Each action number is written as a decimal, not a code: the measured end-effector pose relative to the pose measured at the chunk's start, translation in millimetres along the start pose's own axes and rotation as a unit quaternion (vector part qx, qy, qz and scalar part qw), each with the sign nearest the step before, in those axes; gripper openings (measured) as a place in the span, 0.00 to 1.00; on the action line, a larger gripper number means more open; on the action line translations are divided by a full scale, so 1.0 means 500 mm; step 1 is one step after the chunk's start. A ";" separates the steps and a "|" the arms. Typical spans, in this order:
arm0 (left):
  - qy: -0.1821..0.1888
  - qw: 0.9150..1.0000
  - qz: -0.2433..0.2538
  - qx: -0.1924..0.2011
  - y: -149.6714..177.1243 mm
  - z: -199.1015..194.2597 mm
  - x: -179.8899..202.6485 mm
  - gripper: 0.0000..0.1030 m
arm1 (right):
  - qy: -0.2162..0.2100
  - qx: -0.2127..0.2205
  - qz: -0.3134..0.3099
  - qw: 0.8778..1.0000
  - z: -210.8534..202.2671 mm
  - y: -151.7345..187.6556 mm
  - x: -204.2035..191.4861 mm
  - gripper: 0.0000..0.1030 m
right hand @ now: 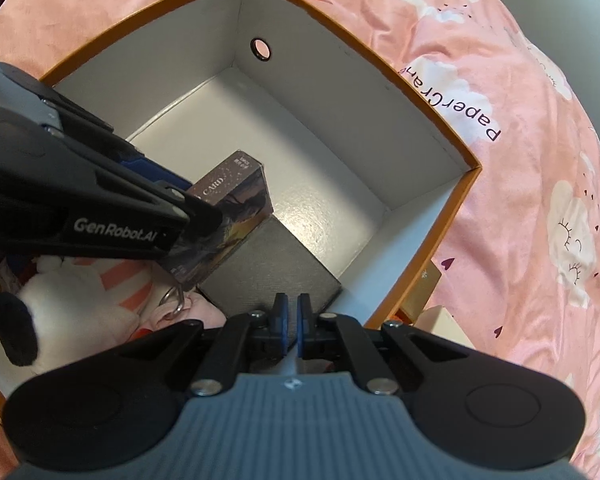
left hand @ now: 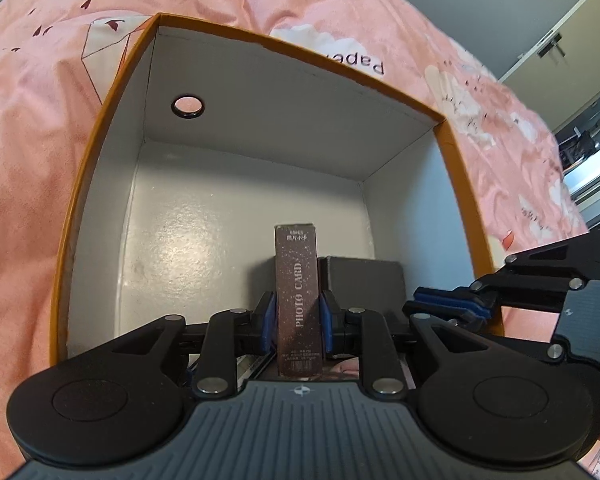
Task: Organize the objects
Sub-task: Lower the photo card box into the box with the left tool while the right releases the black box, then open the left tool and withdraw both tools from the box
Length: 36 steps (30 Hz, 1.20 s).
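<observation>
A pink bedspread [left hand: 40, 168] printed with clouds and paper cranes lay under everything, and on it stood a large orange-edged cardboard box [left hand: 100, 128] with white inner walls, one wall pierced by a round ringed hole [left hand: 187, 106]. Most of the box floor was bare; in the near part lay a flat black case [right hand: 272, 268], and beside it a white and pink plush toy [right hand: 80, 296] with a metal key ring [right hand: 174, 300] showing at its edge. Above the floor, next to the black case, the left gripper [left hand: 299, 318] pinched a slim brown photo card box [left hand: 299, 296] by its two narrow faces, blue pads [left hand: 269, 320] pressed near its lower half, so that most of the length stuck out past the fingers. The right gripper [right hand: 292, 320] hung over the near edge of the black case with its jaws pressed together and nothing between them. The card box looked light, stiff and thin-walled, probably printed cardboard with a slightly slick finish, so a firm squeeze might dent it and a slack one let it slip. A hold across the narrow sides near the middle would likely suit it best and keep it from swinging when set down.
</observation>
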State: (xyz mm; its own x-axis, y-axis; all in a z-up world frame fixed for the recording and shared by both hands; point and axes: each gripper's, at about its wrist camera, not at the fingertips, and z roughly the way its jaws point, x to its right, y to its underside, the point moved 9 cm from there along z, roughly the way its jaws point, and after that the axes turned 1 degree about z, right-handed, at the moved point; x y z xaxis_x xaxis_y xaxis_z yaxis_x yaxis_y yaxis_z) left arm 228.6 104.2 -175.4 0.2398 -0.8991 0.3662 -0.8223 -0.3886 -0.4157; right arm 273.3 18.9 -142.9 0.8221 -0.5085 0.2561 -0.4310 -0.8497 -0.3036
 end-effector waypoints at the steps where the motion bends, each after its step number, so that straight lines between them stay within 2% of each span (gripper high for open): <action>1: -0.014 1.000 0.010 0.002 0.000 -0.004 0.000 0.25 | 0.001 0.003 0.001 1.000 -0.002 0.000 0.000 0.02; 4: -0.051 0.997 0.047 0.013 -0.001 -0.018 0.002 0.28 | 0.003 0.013 0.013 1.000 -0.008 -0.001 0.004 0.02; 12: -0.108 0.988 0.110 -0.031 0.013 0.003 0.000 0.28 | -0.002 0.047 0.045 0.998 -0.025 0.002 0.028 0.03; 14: -0.119 0.986 0.114 -0.039 0.015 0.009 -0.002 0.29 | -0.003 0.055 0.051 0.997 -0.031 0.009 0.028 0.04; 16: -0.126 0.985 0.112 -0.045 0.013 0.022 0.000 0.34 | -0.004 0.060 0.056 0.997 -0.038 0.035 0.031 0.05; 21: -0.122 0.986 0.095 -0.055 0.013 0.027 -0.005 0.40 | -0.006 0.077 0.068 0.995 -0.056 0.051 0.024 0.07; 26: -0.096 0.991 0.066 -0.061 0.014 0.030 -0.002 0.39 | -0.003 0.098 0.087 0.991 -0.068 0.056 0.026 0.07; 29: -0.096 0.992 0.065 -0.048 0.010 0.031 0.004 0.36 | -0.002 0.110 0.100 0.989 -0.080 0.065 0.031 0.08; 36: -0.092 0.993 0.061 -0.047 0.009 0.024 0.002 0.36 | -0.035 0.138 0.150 0.978 -0.109 0.088 0.048 0.07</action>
State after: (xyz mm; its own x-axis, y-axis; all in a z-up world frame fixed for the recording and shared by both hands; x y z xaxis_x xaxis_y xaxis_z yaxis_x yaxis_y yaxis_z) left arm 231.2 99.3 -187.1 0.2176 -0.9635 0.1557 -0.8937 -0.2609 -0.3651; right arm 253.8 -38.1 -100.4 0.7012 -0.7106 0.0573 -0.5477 -0.5885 -0.5947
